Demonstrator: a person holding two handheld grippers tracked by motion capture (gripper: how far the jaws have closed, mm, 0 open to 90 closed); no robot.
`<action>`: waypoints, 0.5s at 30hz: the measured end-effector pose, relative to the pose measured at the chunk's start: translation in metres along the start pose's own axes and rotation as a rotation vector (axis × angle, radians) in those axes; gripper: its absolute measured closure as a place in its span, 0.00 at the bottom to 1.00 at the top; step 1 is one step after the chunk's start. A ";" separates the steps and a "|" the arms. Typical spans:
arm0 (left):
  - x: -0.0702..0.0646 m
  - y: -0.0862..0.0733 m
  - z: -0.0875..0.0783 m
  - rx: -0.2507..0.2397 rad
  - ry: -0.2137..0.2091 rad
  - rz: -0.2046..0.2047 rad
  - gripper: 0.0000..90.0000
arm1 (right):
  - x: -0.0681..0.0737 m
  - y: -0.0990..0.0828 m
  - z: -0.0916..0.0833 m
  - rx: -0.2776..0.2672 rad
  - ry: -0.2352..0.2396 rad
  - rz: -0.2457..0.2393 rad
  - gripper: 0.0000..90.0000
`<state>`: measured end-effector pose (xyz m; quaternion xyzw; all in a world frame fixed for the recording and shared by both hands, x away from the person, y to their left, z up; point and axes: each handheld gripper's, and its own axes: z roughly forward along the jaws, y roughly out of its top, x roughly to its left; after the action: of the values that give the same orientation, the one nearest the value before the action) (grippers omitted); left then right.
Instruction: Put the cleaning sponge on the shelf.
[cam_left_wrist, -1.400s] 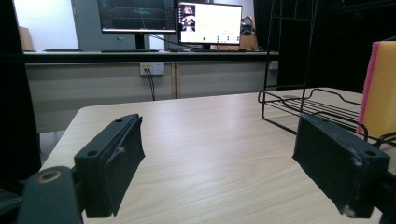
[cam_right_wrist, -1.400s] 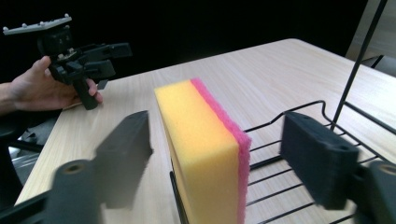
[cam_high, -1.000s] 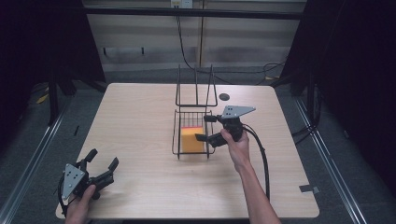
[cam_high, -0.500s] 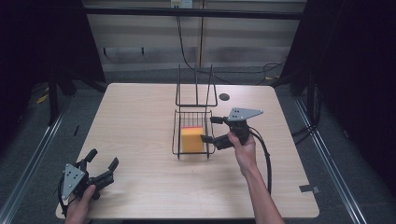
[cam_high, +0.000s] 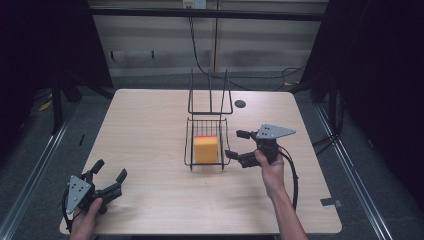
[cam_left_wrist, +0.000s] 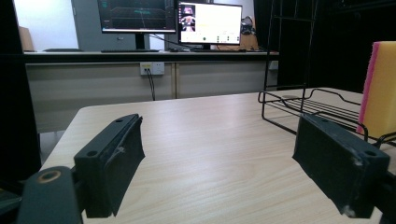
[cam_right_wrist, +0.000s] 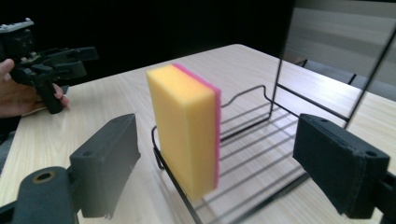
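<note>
High view: right hand-held gripper (cam_high: 235, 144) jaws spread beside rack (cam_high: 206, 145); left hand-held gripper (cam_high: 108, 171) spread, near corner.

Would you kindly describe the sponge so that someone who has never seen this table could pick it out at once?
Start at the light wooden table and find the black wire rack standing near its middle. At the rack's near end, the sponge stands upright on edge on the wire floor. It is the scene's one bright thing: a yellow block with a thin pink layer on one face, among black wire and black grippers.
</note>
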<state>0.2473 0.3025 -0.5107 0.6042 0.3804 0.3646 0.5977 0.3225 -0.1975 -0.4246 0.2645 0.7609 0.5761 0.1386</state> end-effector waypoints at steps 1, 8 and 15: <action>0.000 0.000 0.000 0.001 -0.002 -0.001 0.17 | 0.000 -0.002 -0.003 -0.001 -0.010 0.008 0.15; 0.000 0.000 0.000 0.000 0.000 0.001 0.17 | 0.004 -0.010 -0.016 -0.004 -0.032 0.013 0.15; 0.000 0.000 0.000 0.000 -0.001 0.000 0.17 | 0.009 -0.017 -0.029 0.005 -0.055 0.027 0.15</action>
<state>0.2473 0.3025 -0.5107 0.6043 0.3801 0.3642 0.5981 0.2963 -0.2188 -0.4310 0.2908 0.7546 0.5686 0.1510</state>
